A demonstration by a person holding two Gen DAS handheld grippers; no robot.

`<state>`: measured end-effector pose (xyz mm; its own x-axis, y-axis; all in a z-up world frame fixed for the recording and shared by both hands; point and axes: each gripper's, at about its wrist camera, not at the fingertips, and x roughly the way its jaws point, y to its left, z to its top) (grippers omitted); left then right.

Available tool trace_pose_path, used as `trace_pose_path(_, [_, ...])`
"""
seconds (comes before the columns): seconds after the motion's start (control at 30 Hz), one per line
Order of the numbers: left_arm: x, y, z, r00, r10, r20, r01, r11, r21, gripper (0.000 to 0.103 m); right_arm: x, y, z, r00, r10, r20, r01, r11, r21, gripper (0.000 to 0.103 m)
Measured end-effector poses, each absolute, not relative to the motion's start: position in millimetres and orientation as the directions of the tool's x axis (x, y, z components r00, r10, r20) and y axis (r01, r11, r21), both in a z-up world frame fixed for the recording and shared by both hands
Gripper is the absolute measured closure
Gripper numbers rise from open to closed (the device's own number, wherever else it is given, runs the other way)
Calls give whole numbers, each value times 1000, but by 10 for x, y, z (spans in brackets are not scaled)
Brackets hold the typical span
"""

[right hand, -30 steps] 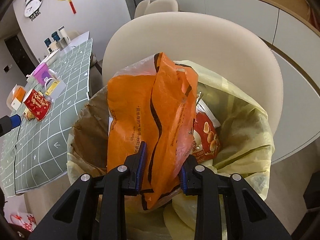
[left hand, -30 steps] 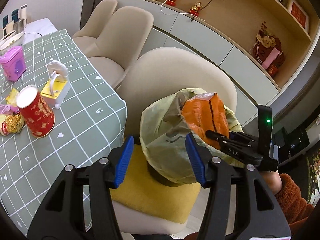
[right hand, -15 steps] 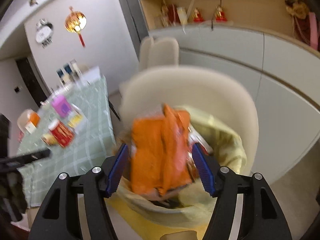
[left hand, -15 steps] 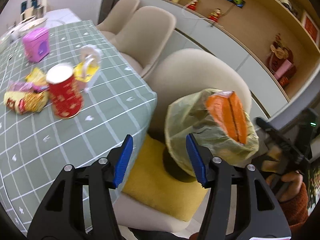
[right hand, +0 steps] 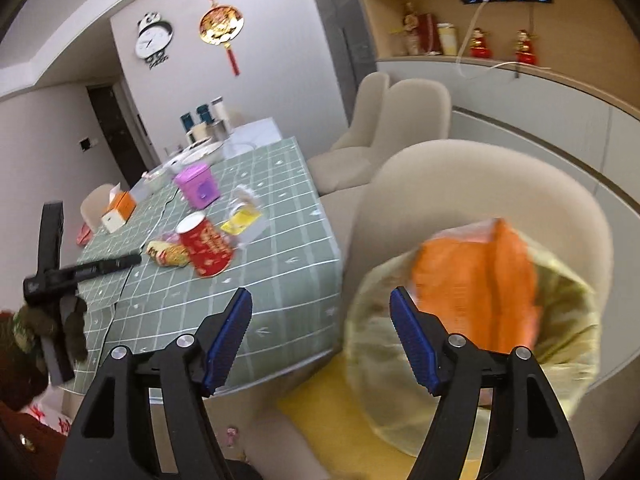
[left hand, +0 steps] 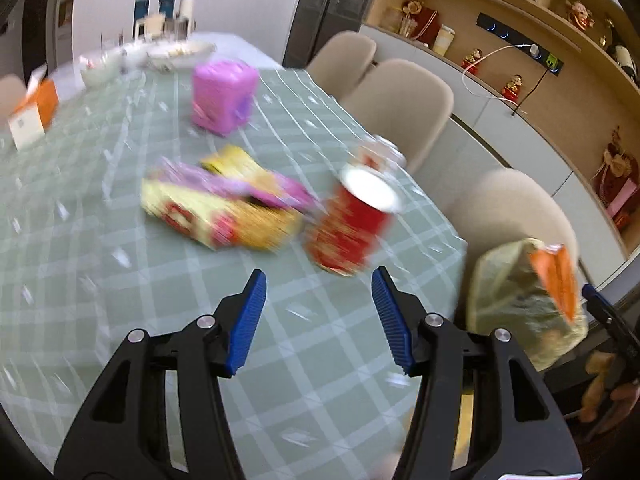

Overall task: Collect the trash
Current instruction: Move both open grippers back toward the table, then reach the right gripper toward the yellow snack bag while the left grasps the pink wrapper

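A yellow-green trash bag (right hand: pixel 472 344) sits on a beige chair, with an orange wrapper (right hand: pixel 476 280) sticking out of its top; both also show in the left wrist view (left hand: pixel 520 312). My right gripper (right hand: pixel 320 336) is open and empty, left of the bag. My left gripper (left hand: pixel 318 316) is open and empty above the green checked table (left hand: pixel 120 280). Just beyond it stand a red paper cup (left hand: pixel 352 224) and a pile of yellow and pink snack wrappers (left hand: pixel 224 208). The left wrist view is blurred.
A pink box (left hand: pixel 224 96), an orange-white carton (left hand: pixel 32 116), bowls and jars stand farther back on the table. A yellow-white small box (right hand: pixel 244 220) lies near the cup. Beige chairs (left hand: pixel 400 108) line the table's right side. A yellow cushion (right hand: pixel 328 408) lies under the bag.
My right gripper let go of the orange wrapper, opened and drew back from the bag. My left gripper swung left from the bag to over the table, toward the cup and wrappers.
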<state>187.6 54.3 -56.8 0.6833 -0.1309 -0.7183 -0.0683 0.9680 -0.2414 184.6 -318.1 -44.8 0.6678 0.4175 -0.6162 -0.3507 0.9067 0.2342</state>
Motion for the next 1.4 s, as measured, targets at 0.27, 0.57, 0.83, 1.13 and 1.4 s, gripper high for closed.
trace_pose_path(0.27, [2282, 1353, -680, 658, -143, -739, -22, 978, -209, 51, 1901, -2268, -640, 596, 419, -685, -368, 901, 230, 35])
trace_pose_path(0.57, [3138, 1641, -890, 593, -211, -777, 176, 976, -131, 51, 1875, -1436, -751, 536, 392, -747, -378, 903, 203, 35])
trace_pose_path(0.83, [3006, 1726, -1187, 492, -252, -833, 183, 966, -184, 51, 1766, -1077, -863, 516, 388, -764, -375, 904, 206, 35])
trace_pose_path(1.13, [2087, 1823, -1188, 452, -361, -816, 92, 929, -360, 51, 1982, -637, -1032, 501, 453, -737, -315, 889, 332, 35])
trace_pose_path(1.4, [1796, 2088, -1027, 506, -164, -847, -11, 980, -196, 51, 2318, -7, -1309, 488, 448, -749, -227, 894, 387, 35])
